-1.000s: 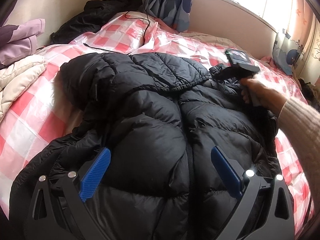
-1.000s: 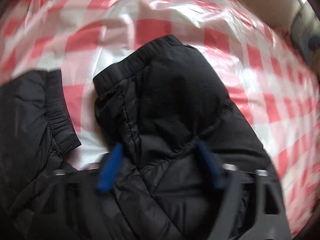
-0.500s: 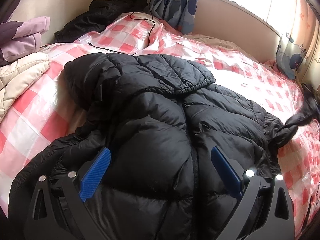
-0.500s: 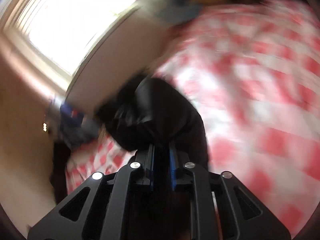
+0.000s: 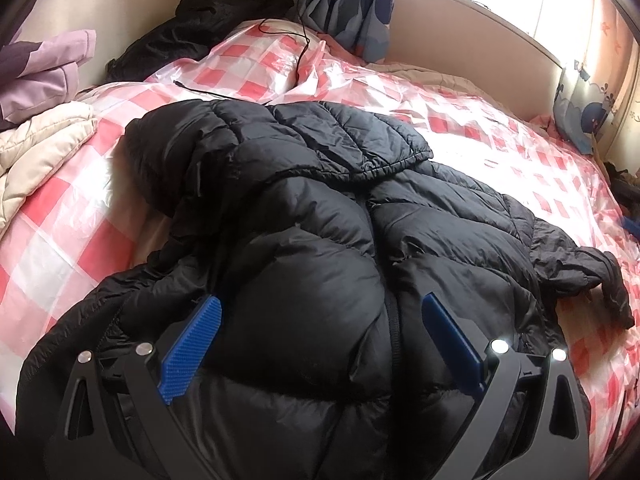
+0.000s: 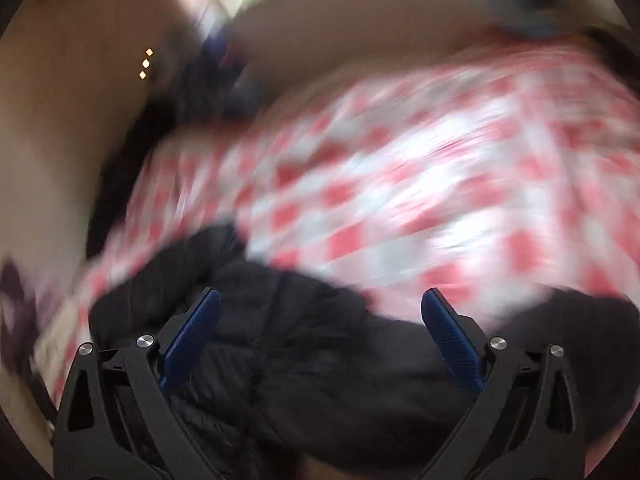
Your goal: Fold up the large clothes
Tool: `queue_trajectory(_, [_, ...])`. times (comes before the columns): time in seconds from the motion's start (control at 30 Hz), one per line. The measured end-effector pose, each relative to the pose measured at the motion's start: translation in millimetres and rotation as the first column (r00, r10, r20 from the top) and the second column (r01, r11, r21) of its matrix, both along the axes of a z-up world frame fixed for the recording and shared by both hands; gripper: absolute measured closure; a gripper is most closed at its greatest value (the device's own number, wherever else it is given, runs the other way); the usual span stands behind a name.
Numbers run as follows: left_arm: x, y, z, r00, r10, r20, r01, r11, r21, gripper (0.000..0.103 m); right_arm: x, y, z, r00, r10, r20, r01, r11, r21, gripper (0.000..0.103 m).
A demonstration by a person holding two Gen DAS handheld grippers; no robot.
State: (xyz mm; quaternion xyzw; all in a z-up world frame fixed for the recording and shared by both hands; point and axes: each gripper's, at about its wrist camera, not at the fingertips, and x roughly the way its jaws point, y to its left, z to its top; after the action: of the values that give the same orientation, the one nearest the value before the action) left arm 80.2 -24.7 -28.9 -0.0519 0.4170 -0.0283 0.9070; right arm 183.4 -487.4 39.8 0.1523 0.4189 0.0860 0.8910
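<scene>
My left gripper (image 5: 318, 328) gapes wide, holding nothing, poised over the chest of the black puffer jacket (image 5: 320, 240). My right gripper (image 6: 320, 320), jaws equally spread and empty, hangs above the jacket's edge; that view is smeared. The jacket lies front-up on the red-checked bed cover (image 5: 500, 136), one sleeve (image 5: 592, 276) crumpled out beside its body. Step, I judge: arranging before the first fold. Next: pinch that sleeve, lay it across the chest.

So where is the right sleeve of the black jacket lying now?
In the left wrist view, the sleeve lies at the right side of the black jacket, stretched onto the checked bed cover, right of the open left gripper.
</scene>
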Motion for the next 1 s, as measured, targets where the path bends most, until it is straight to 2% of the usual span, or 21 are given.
queue_trajectory(0.13, [-0.3, 3.4, 2.3, 1.000, 0.000, 0.004, 0.000, 1.000, -0.006, 0.007, 103.1, 52.0, -66.9, 0.954, 0.066, -0.292, -0.148, 0.952, -0.268, 0.006])
queue_trajectory(0.2, [-0.6, 5.5, 3.9, 1.000, -0.002, 0.005, 0.002, 1.000, -0.017, 0.007, 113.2, 44.7, -96.6, 0.891, 0.070, -0.449, -0.175, 0.965, -0.197, 0.006])
queue_trajectory(0.27, [-2.0, 5.7, 5.6, 1.000, -0.005, 0.007, 0.005, 1.000, -0.026, 0.007, 103.4, 42.7, -107.2, 0.857, 0.136, -0.496, -0.207, 0.974, -0.090, 0.014])
queue_trajectory(0.3, [-2.6, 5.3, 6.2, 1.000, -0.013, 0.007, 0.013, 0.999, -0.036, 0.007, 96.8, 48.7, -103.1, 0.858, 0.206, -0.470, -0.272, 0.959, -0.075, 0.023])
queue_trajectory(0.33, [-3.3, 4.5, 6.7, 1.000, -0.019, 0.006, 0.019, 0.999, -0.044, 0.007, 91.2, 54.2, -97.3, 0.864, 0.236, -0.445, -0.308, 0.946, -0.097, 0.049])
queue_trajectory(0.37, [-4.0, 3.2, 7.2, 1.000, -0.024, 0.006, 0.024, 0.998, -0.049, 0.007, 85.7, 58.1, -90.4, 0.874, 0.248, -0.417, -0.322, 0.940, -0.115, 0.085])
queue_trajectory(0.4, [-5.0, 1.9, 7.4, 1.000, -0.026, 0.008, 0.027, 0.999, -0.047, 0.007, 81.0, 60.0, -84.2, 0.889, 0.246, -0.387, -0.325, 0.934, -0.152, 0.093])
queue_trajectory(0.47, [-6.1, -0.9, 7.6, 1.000, -0.028, 0.013, 0.029, 0.999, -0.034, 0.007, 71.9, 73.8, -68.9, 0.913, 0.227, -0.339, -0.338, 0.886, -0.317, 0.095])
queue_trajectory(0.5, [-6.6, -0.9, 8.0, 1.000, -0.025, 0.016, 0.026, 0.999, -0.040, 0.007, 67.8, 84.7, -62.6, 0.931, 0.194, -0.310, -0.328, 0.817, -0.473, 0.096])
queue_trajectory(0.53, [-7.5, 0.3, 8.6, 1.000, -0.024, 0.019, 0.025, 0.998, -0.055, 0.007, 64.8, 91.6, -57.7, 0.957, 0.153, -0.247, -0.282, 0.694, -0.662, 0.099])
queue_trajectory(0.57, [-8.2, 1.8, 9.8, 0.999, -0.023, 0.024, 0.025, 0.997, -0.079, 0.007, 69.5, 91.0, -49.2, 0.973, 0.131, -0.188, -0.229, 0.613, -0.756, 0.100])
queue_trajectory(0.6, [-9.1, 4.0, 11.7, 0.999, -0.020, 0.031, 0.024, 0.994, -0.108, 0.007, 76.5, 84.9, -41.7, 0.986, 0.098, -0.134, -0.166, 0.570, -0.805, 0.102])
queue_trajectory(0.67, [-11.2, 7.2, 13.1, 0.999, -0.010, 0.049, 0.016, 0.990, -0.143, 0.007, 93.8, 62.9, -20.2, 1.000, 0.023, -0.021, -0.030, 0.508, -0.861, 0.103])
queue_trajectory(0.73, [-10.7, 3.3, 8.7, 0.999, -0.021, 0.042, 0.027, 0.988, -0.152, 0.007, 118.8, 31.4, 2.6, 0.996, -0.079, 0.051, 0.085, 0.523, -0.848, 0.102])
queue_trajectory(0.77, [-8.8, 0.2, 5.0, 0.999, -0.037, 0.028, 0.041, 0.988, -0.149, 0.007, 126.7, 17.9, 8.6, 0.993, -0.118, 0.023, 0.089, 0.589, -0.803, 0.102])
queue_trajectory(0.83, [-4.6, -5.9, -4.4, 0.998, -0.065, -0.015, 0.063, 0.990, -0.126, 0.007, 120.5, -23.0, 18.7, 0.993, -0.100, -0.063, 0.058, 0.877, -0.476, 0.101])
queue_trajectory(0.87, [-3.9, -5.4, -6.9, 0.997, -0.067, -0.029, 0.063, 0.989, -0.133, 0.007, 109.9, -34.5, 20.3, 0.994, -0.083, -0.075, 0.051, 0.933, -0.356, 0.097])
queue_trajectory(0.9, [-4.2, -4.0, -7.2, 0.997, -0.068, -0.032, 0.063, 0.987, -0.145, 0.007, 84.8, -51.3, 20.4, 0.996, -0.022, -0.087, 0.010, 0.992, -0.127, 0.091])
queue_trajectory(0.93, [-5.2, -1.7, -6.6, 0.997, -0.068, -0.032, 0.062, 0.984, -0.166, 0.007, 56.1, -65.0, 15.8, 0.994, 0.037, -0.100, -0.029, 0.997, 0.077, 0.066])
queue_trajectory(0.97, [-6.0, 1.0, -4.6, 0.998, -0.061, -0.025, 0.056, 0.982, -0.182, 0.007, 19.2, -78.5, 5.7, 0.992, 0.077, -0.102, -0.047, 0.961, 0.272, 0.035])
queue_trajectory(1.0, [-8.4, 1.0, -3.3, 0.998, -0.054, -0.019, 0.050, 0.981, -0.185, 0.007, -12.0, -83.8, -5.2, 0.991, 0.085, -0.099, -0.042, 0.927, 0.372, 0.027])
